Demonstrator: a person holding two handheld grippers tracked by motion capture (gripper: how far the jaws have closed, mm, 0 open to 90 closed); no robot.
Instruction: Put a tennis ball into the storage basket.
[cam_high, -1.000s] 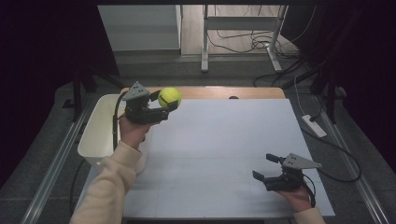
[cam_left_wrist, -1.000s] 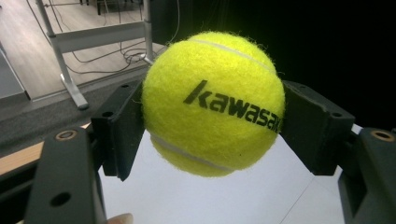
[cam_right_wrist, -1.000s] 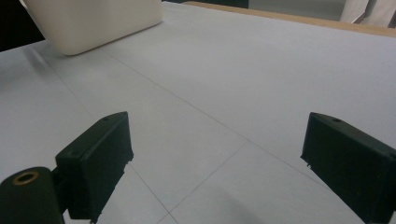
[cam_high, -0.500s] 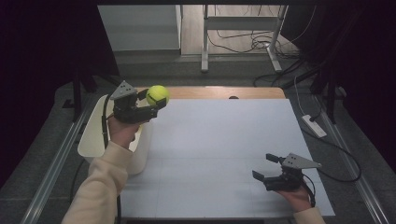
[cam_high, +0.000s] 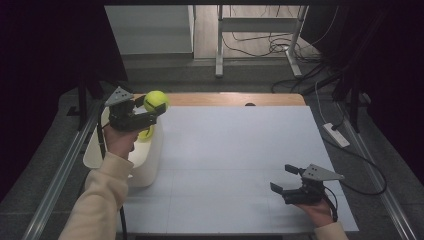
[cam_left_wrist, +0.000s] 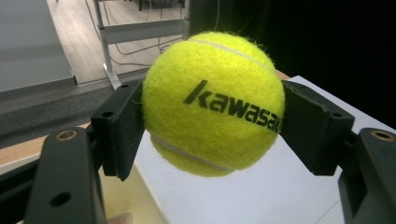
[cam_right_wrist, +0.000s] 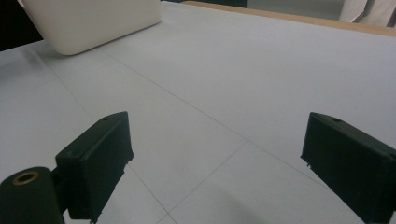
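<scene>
Right now the tennis ball (cam_high: 155, 100) sits clamped between the two black jaws of the left claw (cam_high: 150, 111), held up in the air above the counter's far left corner, just over the rim of the white bin (cam_high: 150, 165) that stands along the counter's left edge. In the left gripper view the ball (cam_left_wrist: 213, 102) is pinched at its sides, both pads pressed into the felt, with its underside hanging free. A second yellow ball (cam_high: 145, 133) seems to lie inside the bin under the claw, mostly hidden.

What could go wrong, as I judge it: the grip catches a round, fuzzy surface across the middle only, so a jolt or a tilt of the hand could let the ball roll out. Released while it hangs over the rim and not the opening, it would likely strike the wall, bounce onto the counter (cam_high: 235, 150) and run toward an edge; the far edge and the left edge are both near, with floor beyond.

Room for moving is generous. The pale counter surface lies bare from the bin across to the right claw (cam_high: 287, 182), which rests near the front right corner with its jaws spread wide and nothing between them, as the right gripper view (cam_right_wrist: 215, 163) confirms. The two claws stand well apart.
</scene>
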